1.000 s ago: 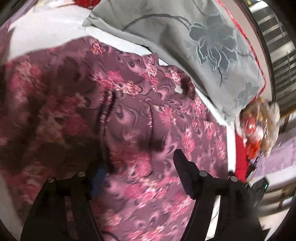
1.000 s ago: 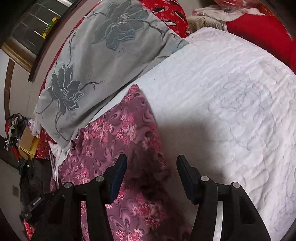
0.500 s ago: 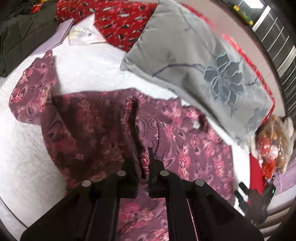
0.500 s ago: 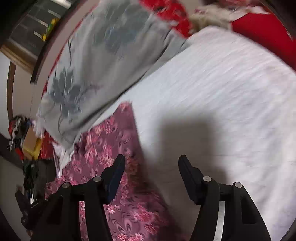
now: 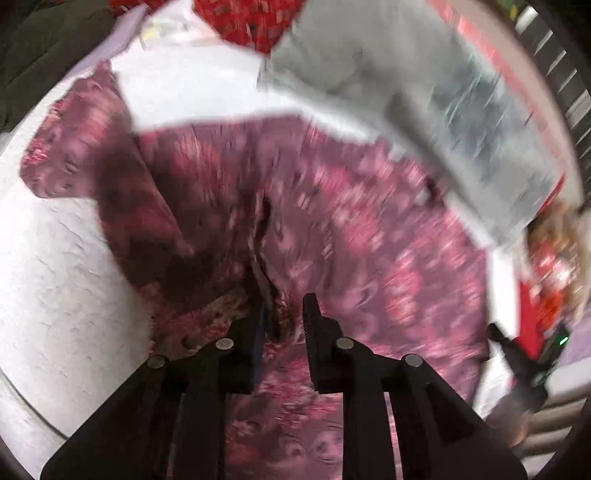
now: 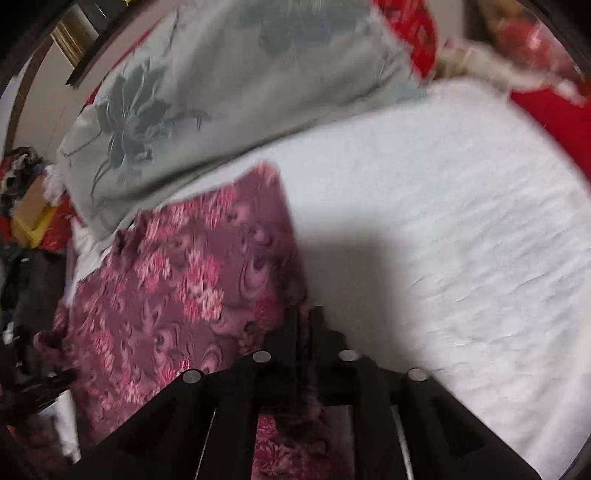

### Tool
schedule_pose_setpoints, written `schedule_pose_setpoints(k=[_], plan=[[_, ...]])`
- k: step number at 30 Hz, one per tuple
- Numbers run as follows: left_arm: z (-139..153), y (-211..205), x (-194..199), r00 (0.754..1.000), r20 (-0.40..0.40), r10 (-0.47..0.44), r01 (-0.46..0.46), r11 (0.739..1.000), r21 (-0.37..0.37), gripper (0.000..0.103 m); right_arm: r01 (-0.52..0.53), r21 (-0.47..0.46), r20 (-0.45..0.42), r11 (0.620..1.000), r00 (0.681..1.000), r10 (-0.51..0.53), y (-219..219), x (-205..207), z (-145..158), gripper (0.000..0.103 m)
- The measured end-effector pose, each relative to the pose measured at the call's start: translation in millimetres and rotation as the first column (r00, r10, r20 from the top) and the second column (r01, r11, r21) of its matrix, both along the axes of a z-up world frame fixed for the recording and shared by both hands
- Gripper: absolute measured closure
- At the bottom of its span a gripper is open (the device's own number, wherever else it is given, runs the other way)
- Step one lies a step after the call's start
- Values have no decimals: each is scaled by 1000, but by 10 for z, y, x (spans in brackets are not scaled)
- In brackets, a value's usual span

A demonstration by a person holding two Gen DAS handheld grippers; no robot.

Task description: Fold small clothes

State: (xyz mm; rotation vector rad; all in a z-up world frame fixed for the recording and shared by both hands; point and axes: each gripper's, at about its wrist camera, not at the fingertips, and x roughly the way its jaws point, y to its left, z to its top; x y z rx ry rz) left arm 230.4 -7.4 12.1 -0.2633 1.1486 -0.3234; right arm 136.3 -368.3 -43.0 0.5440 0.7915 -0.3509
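A purple garment with pink flowers [image 5: 354, 236] lies spread on a white quilted bed [image 5: 74, 295]. In the left wrist view my left gripper [image 5: 286, 314] has its jaws slightly apart around a raised ridge of the garment's cloth; the frame is blurred. In the right wrist view the garment [image 6: 177, 280] lies to the left, and my right gripper [image 6: 304, 325] is shut on its right edge, with cloth bunched between the fingers.
A grey pillow with a dark flower print [image 5: 443, 96] [image 6: 207, 92] lies just beyond the garment. Red bedding [image 5: 243, 18] and a dark green cloth [image 5: 33, 48] are at the back. Clutter [image 5: 532, 332] lies past the bed's right side.
My right gripper has closed from wide open onto the garment's edge. My left gripper closed on a fold of cloth half a second ago; its jaws now stand a little apart.
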Motion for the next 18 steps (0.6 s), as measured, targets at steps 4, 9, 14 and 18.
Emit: schedule_pose_setpoints(k=[4, 9, 14, 18], plan=[[50, -164, 42, 999, 41, -12, 10, 999, 35, 61, -114, 21, 96, 993, 989, 111, 313, 89, 179, 75], [-350, -437, 127, 997, 6, -73, 70, 971, 228, 59, -266, 21, -149, 964, 952, 266, 878, 398, -291, 69], [65, -14, -3, 995, 52, -81, 78, 996, 50, 59, -353, -72, -9, 933, 935, 353, 1416, 520, 74, 67], [451, 808, 161, 991, 117, 70, -64, 997, -51, 45, -459, -35, 22, 888, 888, 460, 1936, 896, 95, 66]])
